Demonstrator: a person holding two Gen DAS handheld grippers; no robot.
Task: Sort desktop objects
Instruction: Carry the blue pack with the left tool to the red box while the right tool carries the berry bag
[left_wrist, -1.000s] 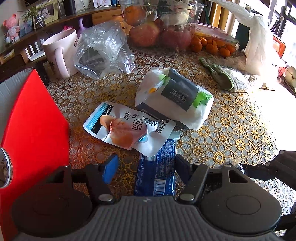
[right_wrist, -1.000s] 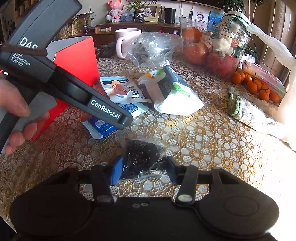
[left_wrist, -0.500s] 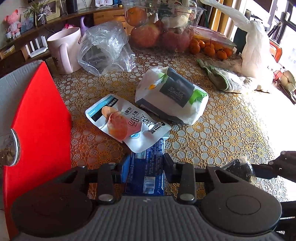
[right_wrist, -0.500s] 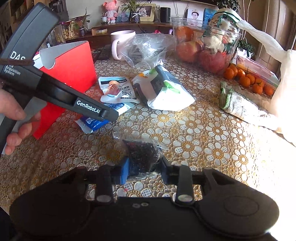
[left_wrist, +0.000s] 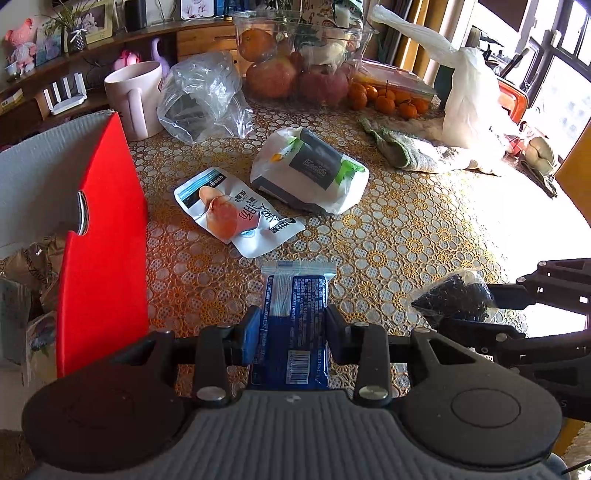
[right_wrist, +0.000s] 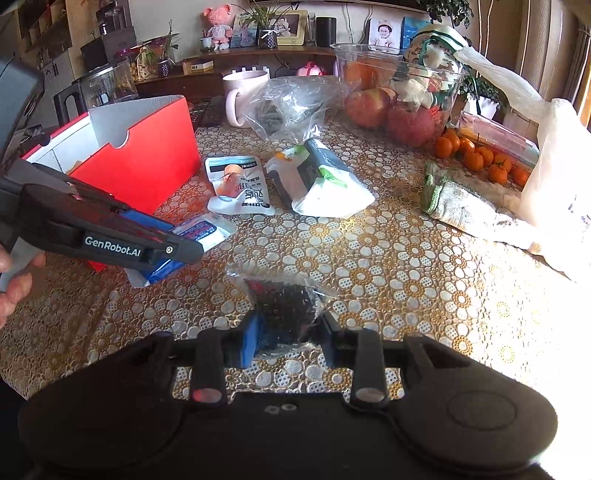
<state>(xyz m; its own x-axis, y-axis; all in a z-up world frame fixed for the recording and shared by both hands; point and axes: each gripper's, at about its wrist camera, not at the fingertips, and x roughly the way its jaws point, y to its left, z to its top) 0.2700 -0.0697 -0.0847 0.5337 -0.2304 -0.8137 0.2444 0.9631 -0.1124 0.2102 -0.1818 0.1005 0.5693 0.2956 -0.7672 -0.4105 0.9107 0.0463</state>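
Note:
My left gripper (left_wrist: 290, 330) is shut on a blue snack packet (left_wrist: 293, 317) and holds it above the table, beside the open red box (left_wrist: 107, 229). The packet also shows in the right wrist view (right_wrist: 184, 243). My right gripper (right_wrist: 288, 338) is shut on a clear bag of small black pieces (right_wrist: 286, 306), lifted off the table; it shows at the right of the left wrist view (left_wrist: 456, 295). A white sausage pouch (left_wrist: 229, 214) and a white and grey wipes pack (left_wrist: 314, 171) lie on the lace tablecloth (left_wrist: 424, 236) ahead.
A pink mug (left_wrist: 136, 96), a crumpled clear plastic bag (left_wrist: 207, 96), a clear fruit bowl (left_wrist: 303, 66), several tangerines (left_wrist: 388, 101), a green-edged cloth (left_wrist: 406, 151) and a white plastic bag (left_wrist: 469, 96) stand along the far side. The red box (right_wrist: 144, 162) is at the left.
Both grippers closed on their items and lifted: the left pulled the blue packet back from under the sausage pouch, the right raised the black-filled bag off the table.

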